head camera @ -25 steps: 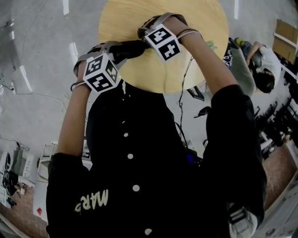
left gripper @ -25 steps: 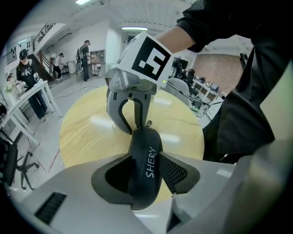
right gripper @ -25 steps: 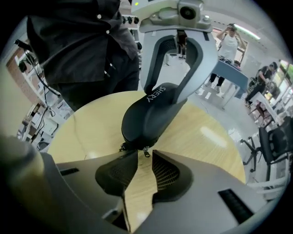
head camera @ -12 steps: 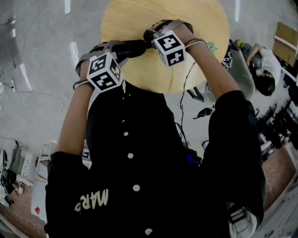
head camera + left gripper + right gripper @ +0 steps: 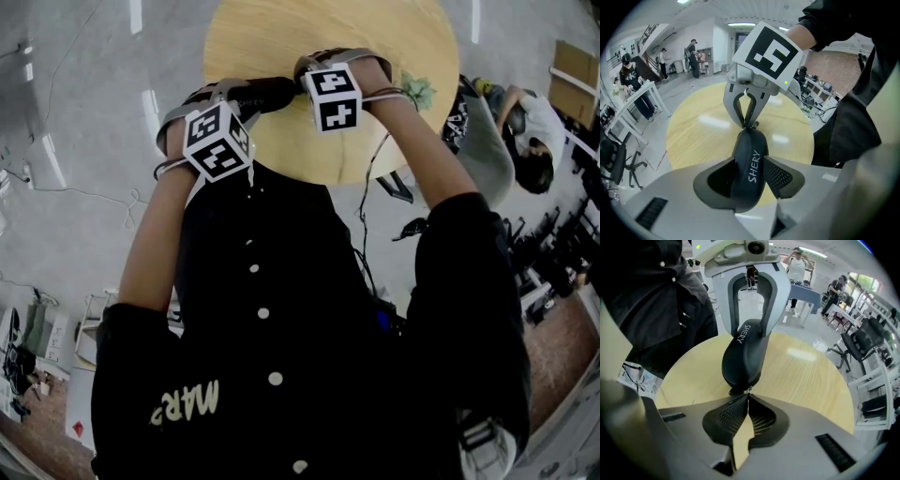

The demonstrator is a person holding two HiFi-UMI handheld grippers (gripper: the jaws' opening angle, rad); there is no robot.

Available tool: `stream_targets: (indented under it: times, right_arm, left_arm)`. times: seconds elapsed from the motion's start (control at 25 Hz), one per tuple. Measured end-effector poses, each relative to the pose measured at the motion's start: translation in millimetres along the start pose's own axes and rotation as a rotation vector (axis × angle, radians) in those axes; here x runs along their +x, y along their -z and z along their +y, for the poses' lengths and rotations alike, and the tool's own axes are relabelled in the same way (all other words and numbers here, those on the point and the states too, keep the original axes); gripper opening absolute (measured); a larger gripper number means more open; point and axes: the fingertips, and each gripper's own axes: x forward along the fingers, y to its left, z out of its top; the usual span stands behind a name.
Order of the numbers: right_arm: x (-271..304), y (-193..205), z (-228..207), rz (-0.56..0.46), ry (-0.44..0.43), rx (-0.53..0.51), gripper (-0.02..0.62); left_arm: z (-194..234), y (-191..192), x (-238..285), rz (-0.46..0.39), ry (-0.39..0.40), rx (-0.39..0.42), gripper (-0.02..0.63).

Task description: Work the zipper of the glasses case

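Note:
A black glasses case (image 5: pixel 749 168) marked SHERY hangs over the round wooden table (image 5: pixel 394 37), held lengthwise between the two grippers. My left gripper (image 5: pixel 749 177) is shut on the case's near end, its pads pressing both sides. At the other end my right gripper (image 5: pixel 747 399) has just been closing. Its tips now meet on the small zipper pull (image 5: pixel 747 391) at the case's (image 5: pixel 743 355) tip. From the left gripper view the right gripper (image 5: pixel 749 124) pinches that same end. In the head view both marker cubes hide the jaws, and only part of the case (image 5: pixel 267 94) shows.
A small green object (image 5: pixel 417 91) lies at the table's right edge. A person (image 5: pixel 525 141) sits beyond it among chairs and desks. More people stand at tables (image 5: pixel 633 89) in the background. Cables trail on the grey floor (image 5: pixel 75 192).
The right hand has rolled, so its marker cube now faces squarely up. Both hands have drifted slightly right. The case stays between them.

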Motion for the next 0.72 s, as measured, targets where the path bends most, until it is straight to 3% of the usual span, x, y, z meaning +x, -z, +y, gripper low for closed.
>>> stream_targets:
  times: [0.72]
  right_arm:
    - [3, 3, 32, 0.033, -0.011, 0.181, 0.003]
  left_arm:
    - [-2, 1, 3, -0.002, -0.008, -0.042, 0.187]
